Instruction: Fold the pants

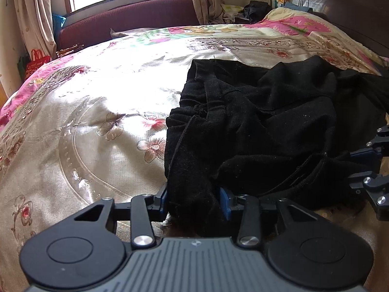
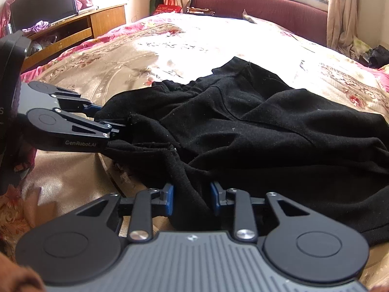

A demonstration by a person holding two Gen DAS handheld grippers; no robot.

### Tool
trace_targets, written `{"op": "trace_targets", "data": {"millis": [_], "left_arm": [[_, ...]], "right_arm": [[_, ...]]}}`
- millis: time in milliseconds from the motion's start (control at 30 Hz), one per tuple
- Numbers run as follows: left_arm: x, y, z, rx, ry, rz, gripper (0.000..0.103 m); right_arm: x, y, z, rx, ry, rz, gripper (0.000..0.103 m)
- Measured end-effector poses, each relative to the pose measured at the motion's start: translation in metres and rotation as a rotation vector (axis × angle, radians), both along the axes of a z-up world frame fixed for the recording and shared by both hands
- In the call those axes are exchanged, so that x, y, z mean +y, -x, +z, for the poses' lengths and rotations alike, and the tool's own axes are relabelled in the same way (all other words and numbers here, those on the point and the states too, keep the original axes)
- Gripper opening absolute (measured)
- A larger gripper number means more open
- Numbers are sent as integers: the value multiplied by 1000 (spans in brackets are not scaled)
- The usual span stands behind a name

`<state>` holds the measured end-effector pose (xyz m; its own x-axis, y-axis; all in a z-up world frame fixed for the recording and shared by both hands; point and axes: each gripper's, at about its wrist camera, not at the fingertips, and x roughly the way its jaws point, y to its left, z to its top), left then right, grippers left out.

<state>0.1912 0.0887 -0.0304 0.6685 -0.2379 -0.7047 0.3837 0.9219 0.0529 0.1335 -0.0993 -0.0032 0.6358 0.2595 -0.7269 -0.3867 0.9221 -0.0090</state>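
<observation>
Two pants (image 1: 267, 126) edges, bedspread (image 1: 97, 121) beyond

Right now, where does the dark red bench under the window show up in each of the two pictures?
Left wrist view: bench at top, left of centre, behind the bed.
Right wrist view: bench at top, right of centre.
Shared landmark: the black pants on the flowered bedspread.
</observation>
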Motion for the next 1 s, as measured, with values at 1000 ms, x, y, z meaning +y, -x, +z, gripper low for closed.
{"op": "trace_targets", "data": {"millis": [1000], "left_arm": [[83, 101, 40, -53, -81, 225, 46]], "right_arm": [[62, 82, 31, 87, -220, 160, 28]]}}
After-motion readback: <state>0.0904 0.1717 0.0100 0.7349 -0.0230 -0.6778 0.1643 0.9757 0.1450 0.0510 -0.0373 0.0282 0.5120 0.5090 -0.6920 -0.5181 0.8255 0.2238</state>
